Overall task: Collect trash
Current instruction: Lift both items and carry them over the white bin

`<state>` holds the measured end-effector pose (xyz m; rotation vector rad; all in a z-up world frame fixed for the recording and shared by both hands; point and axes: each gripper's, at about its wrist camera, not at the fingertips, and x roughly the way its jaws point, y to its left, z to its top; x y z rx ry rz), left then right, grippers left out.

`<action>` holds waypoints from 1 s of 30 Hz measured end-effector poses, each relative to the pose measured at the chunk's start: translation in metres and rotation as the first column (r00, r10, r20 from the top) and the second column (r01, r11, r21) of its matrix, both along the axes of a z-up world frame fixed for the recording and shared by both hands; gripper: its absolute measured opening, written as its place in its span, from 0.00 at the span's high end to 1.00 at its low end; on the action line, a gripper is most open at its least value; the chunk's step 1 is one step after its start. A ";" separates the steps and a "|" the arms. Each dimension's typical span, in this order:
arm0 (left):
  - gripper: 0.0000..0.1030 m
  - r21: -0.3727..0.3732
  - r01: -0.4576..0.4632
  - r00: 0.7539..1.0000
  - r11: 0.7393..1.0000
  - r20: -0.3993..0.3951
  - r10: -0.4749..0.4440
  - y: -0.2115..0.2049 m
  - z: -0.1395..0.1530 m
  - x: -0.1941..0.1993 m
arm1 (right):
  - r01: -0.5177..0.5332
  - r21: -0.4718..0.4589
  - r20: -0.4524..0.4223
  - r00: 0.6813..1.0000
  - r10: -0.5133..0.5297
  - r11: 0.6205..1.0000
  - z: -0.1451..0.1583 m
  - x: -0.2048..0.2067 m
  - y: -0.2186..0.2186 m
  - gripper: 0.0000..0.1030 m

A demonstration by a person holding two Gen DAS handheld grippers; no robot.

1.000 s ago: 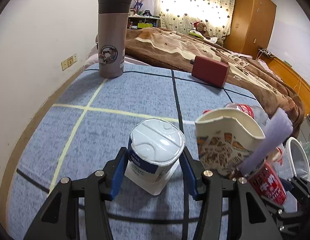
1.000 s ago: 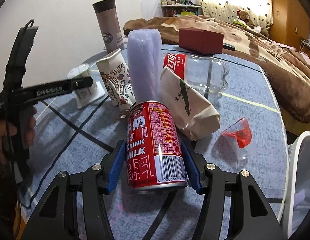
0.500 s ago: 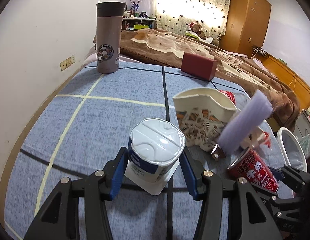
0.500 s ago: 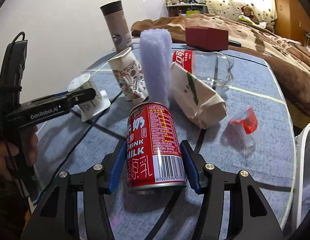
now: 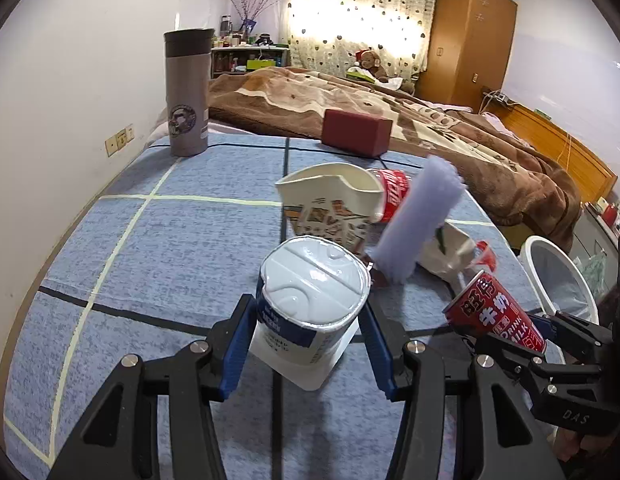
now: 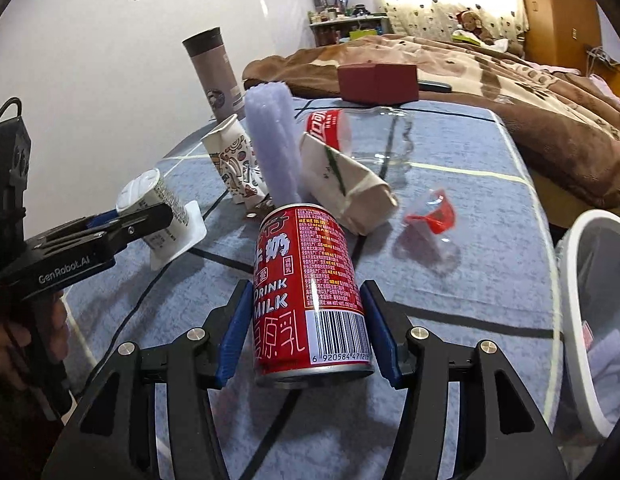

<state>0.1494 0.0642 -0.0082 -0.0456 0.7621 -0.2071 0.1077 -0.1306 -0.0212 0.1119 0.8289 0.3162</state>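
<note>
At the bottom centre of the left wrist view, the left gripper (image 5: 310,340) is clamped on a white yogurt cup (image 5: 310,312); a blue pad presses each side of the cup's lower body. The cup sits between the fingers with its foil lid tilted up toward the camera and its long axis leaning away, its base lifted off the cloth. At the lower right of that view the right gripper (image 5: 506,334) shows from the side with a red can in it.

In the right wrist view, the right gripper (image 6: 310,336) is closed on a red milk can (image 6: 310,292) at the bottom centre. The pads grip the can's lower half, barcode end nearest the camera, and its long axis runs up and slightly left into the frame, off the table. The left gripper and its cup appear at the left edge.

Beyond the fingers, a blue checked tablecloth (image 5: 157,248) covers the table. At mid frame stand a patterned paper cup (image 5: 330,208), a pale purple roll (image 5: 422,220) leaning right, a crumpled paper bag (image 6: 346,188), a clear bottle with a red label (image 6: 374,136) lying on its side, and a red plastic scrap (image 6: 434,216). A white-rimmed bin (image 6: 578,300) sits at the right edge. Farther back stand a grey flask (image 5: 187,92) and a dark red box (image 5: 356,132), then a bed with a brown blanket (image 5: 430,120), dotted curtains (image 5: 358,12) and a wooden wardrobe (image 5: 466,36).
</note>
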 end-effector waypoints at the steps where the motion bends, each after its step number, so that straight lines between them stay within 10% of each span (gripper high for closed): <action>1: 0.47 0.001 0.004 1.000 1.000 0.002 -0.004 -0.002 0.001 -0.002 | 0.005 0.000 0.000 1.000 -0.005 1.000 0.000 0.000 -0.001 0.46; 30: 0.47 0.017 0.235 0.969 0.972 0.071 -0.236 -0.122 0.031 -0.039 | 0.261 0.051 0.084 0.961 -0.265 0.964 0.017 -0.038 -0.093 0.46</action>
